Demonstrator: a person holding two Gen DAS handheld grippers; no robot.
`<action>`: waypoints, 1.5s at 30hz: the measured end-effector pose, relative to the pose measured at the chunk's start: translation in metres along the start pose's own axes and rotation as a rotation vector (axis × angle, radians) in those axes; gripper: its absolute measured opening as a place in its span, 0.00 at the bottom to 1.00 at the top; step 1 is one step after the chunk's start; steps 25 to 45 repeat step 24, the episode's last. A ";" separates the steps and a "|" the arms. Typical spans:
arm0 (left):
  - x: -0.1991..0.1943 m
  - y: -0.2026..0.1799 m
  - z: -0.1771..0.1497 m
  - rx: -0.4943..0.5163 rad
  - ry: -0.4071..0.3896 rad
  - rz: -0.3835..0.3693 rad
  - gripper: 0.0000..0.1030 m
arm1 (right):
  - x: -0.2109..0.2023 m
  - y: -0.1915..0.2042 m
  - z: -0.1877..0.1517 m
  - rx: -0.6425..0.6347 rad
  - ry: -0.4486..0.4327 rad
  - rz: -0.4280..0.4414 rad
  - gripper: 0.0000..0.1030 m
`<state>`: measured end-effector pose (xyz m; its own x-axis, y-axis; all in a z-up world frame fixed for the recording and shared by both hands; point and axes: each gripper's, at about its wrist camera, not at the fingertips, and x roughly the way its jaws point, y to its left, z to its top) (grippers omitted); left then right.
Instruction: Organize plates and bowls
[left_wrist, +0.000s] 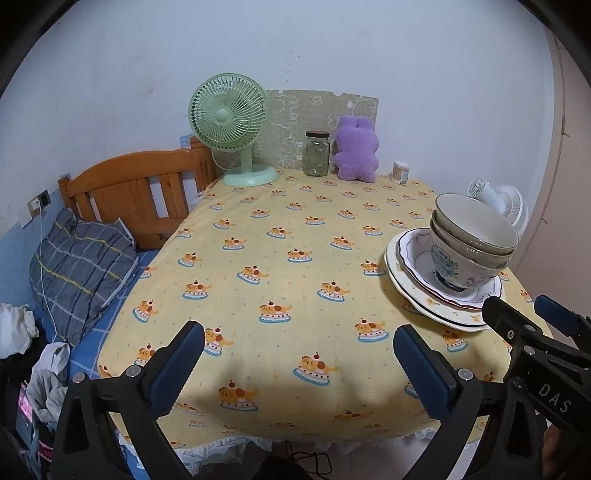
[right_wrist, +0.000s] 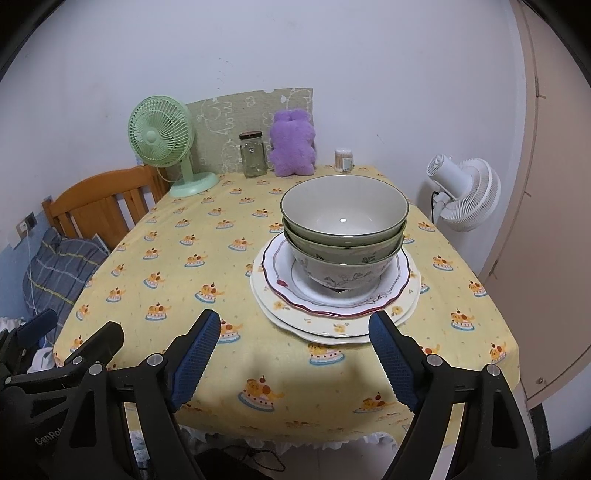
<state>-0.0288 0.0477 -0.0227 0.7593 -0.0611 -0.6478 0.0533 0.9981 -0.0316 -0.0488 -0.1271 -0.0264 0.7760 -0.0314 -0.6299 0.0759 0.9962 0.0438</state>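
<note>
Just ahead of the right gripper (right_wrist: 291, 328), jaws apart and empty, three nested bowls (right_wrist: 343, 229) sit on stacked plates (right_wrist: 332, 321). The left gripper (left_wrist: 299, 339) is spread wide, empty. The crockery looks heavy, glazed-slick and breakable; a rim pinch seems safest.

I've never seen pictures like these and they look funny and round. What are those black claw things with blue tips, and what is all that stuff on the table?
Those claws are two hand-held grippers; a person holds one in each hand. Each carries a small wide camera, which bends the picture round. One picture looks along the left gripper, the other along the right gripper. Both are open and hold nothing. On the yellow tablecloth stand three stacked bowls on a pile of plates. At the back are a green fan, a glass jar, a purple plush toy and a small tub of cotton swabs.
</note>
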 end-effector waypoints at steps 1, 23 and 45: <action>0.000 0.000 0.000 -0.001 0.000 0.001 1.00 | -0.001 0.000 0.000 -0.001 0.000 0.000 0.82; -0.012 -0.004 0.000 0.005 -0.021 -0.001 1.00 | -0.009 -0.002 0.001 -0.010 0.001 0.004 0.83; -0.013 -0.004 0.000 0.005 -0.023 -0.001 1.00 | -0.010 -0.002 0.001 -0.012 0.000 0.003 0.83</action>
